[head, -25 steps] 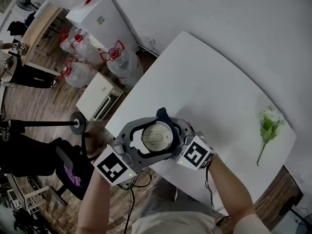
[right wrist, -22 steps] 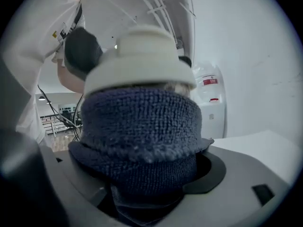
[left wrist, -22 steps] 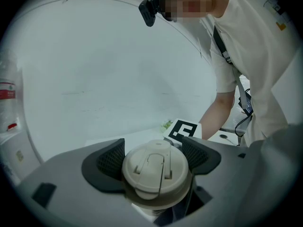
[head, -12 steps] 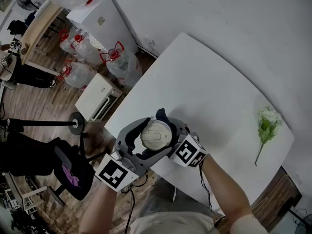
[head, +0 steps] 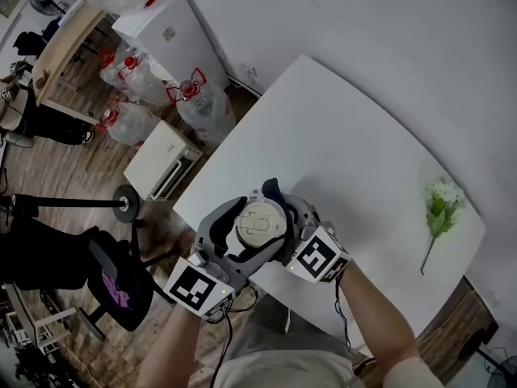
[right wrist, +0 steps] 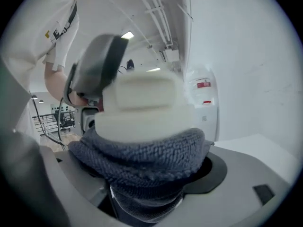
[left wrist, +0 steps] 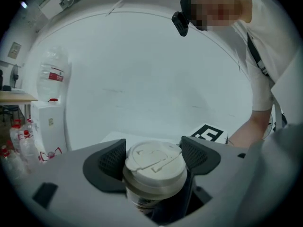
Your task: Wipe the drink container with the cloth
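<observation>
A paper drink cup with a white lid (head: 261,224) is held above the near edge of the white table (head: 347,152). My left gripper (head: 245,219) is shut on the cup, and its dark ribbed pads (left wrist: 111,162) press both sides just under the lid (left wrist: 154,160). My right gripper (head: 295,221) is shut on a grey-blue cloth (right wrist: 142,157). The cloth is folded and pressed against the cup's side below the lid (right wrist: 142,103). The cup's lower body is hidden by the cloth and the jaws.
A green and white flower sprig (head: 440,204) lies at the table's far right. On the floor to the left are water jugs (head: 202,99), a white box-like unit (head: 161,160) and a black chair (head: 113,285). A white wall is behind the table.
My right gripper with the cloth shifted slightly left, then back along the cup's side. The left gripper turned a little while keeping hold of the cup.
</observation>
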`<state>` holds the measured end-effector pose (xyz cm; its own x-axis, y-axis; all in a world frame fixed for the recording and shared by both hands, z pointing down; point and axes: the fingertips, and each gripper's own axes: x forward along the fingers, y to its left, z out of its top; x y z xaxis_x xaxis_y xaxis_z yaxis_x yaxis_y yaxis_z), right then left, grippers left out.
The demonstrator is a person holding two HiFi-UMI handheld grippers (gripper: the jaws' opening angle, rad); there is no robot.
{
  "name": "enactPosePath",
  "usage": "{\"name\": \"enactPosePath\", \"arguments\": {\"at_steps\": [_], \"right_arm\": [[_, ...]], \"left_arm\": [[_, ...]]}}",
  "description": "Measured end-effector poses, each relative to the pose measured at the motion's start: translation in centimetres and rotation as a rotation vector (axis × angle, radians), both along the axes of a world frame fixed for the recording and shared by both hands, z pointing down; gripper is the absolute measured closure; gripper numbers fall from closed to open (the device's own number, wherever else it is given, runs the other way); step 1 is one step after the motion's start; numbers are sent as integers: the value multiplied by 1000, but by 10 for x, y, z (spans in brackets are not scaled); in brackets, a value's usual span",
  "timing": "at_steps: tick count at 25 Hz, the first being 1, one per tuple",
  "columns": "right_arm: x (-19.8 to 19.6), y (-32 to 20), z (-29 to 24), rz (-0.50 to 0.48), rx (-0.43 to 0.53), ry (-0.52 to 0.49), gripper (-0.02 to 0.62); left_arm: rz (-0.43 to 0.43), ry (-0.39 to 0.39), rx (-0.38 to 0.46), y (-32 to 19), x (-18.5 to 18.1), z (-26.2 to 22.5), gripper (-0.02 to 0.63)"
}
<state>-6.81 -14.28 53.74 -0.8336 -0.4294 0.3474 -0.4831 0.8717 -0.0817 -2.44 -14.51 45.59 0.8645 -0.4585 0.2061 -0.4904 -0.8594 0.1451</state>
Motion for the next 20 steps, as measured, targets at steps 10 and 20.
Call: {"name": "enactPosePath", "arguments": {"at_steps": [10, 20], "right_arm": [[-3, 2, -24, -64, 67, -46, 166], [-12, -3, 34, -79, -32, 19, 166]], "left_arm": [[166, 16, 2, 1, 0, -2, 227], [164, 19, 1, 3, 1, -4, 229]]}}
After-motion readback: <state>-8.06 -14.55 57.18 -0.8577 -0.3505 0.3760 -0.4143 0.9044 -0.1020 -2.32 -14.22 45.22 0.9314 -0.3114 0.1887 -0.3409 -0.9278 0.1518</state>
